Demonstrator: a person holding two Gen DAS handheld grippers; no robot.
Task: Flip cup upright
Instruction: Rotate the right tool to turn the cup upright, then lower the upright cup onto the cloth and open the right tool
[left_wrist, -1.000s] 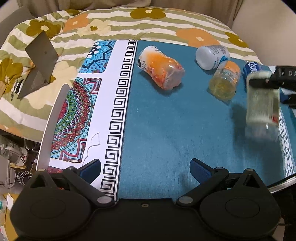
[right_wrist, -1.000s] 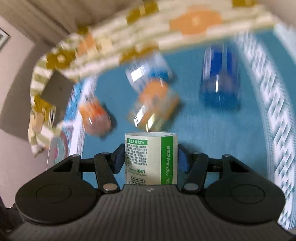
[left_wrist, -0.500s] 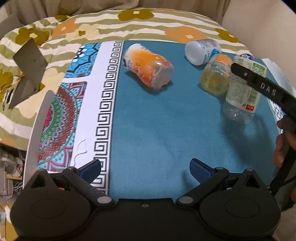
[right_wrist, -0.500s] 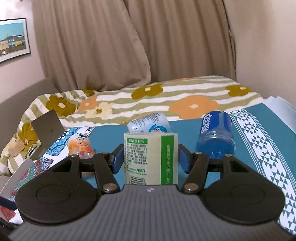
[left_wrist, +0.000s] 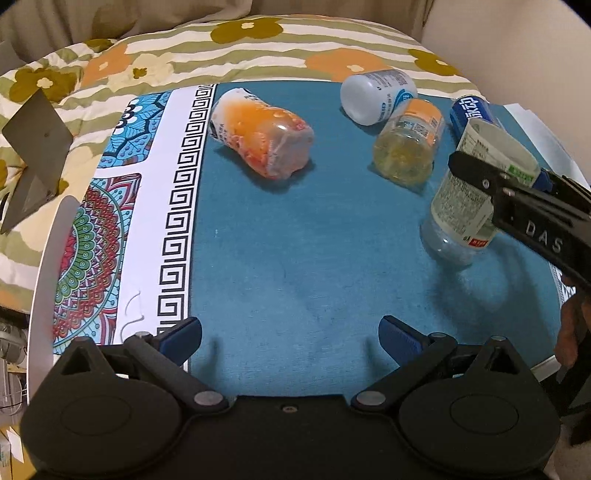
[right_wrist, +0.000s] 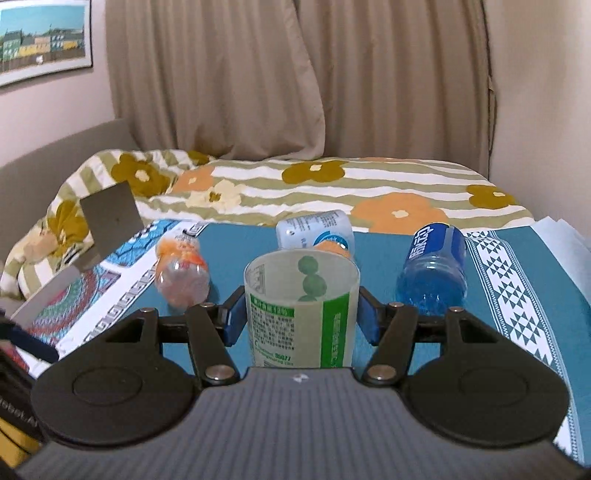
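Note:
The cup is a clear plastic one with a white and green label (right_wrist: 301, 314). It stands upright, open rim up, between the blue pads of my right gripper (right_wrist: 300, 319), which is shut on it. In the left wrist view the cup (left_wrist: 469, 192) stands with its base on the teal cloth (left_wrist: 295, 251) at the right, leaning slightly, with the right gripper's black finger across it. My left gripper (left_wrist: 290, 338) is open and empty, low over the near part of the cloth.
Other cups lie on their sides: an orange one (left_wrist: 262, 133), a white one (left_wrist: 376, 96), a yellow one (left_wrist: 410, 144) and a blue one (left_wrist: 471, 112). A patterned mat (left_wrist: 99, 236) lies left. A flowered blanket (left_wrist: 258, 48) lies behind. A grey card (left_wrist: 35, 147) stands at the far left.
My right gripper swung from pointing down to level, turned the cup upright and lowered it onto the cloth. My left gripper stayed open and shifted slightly.

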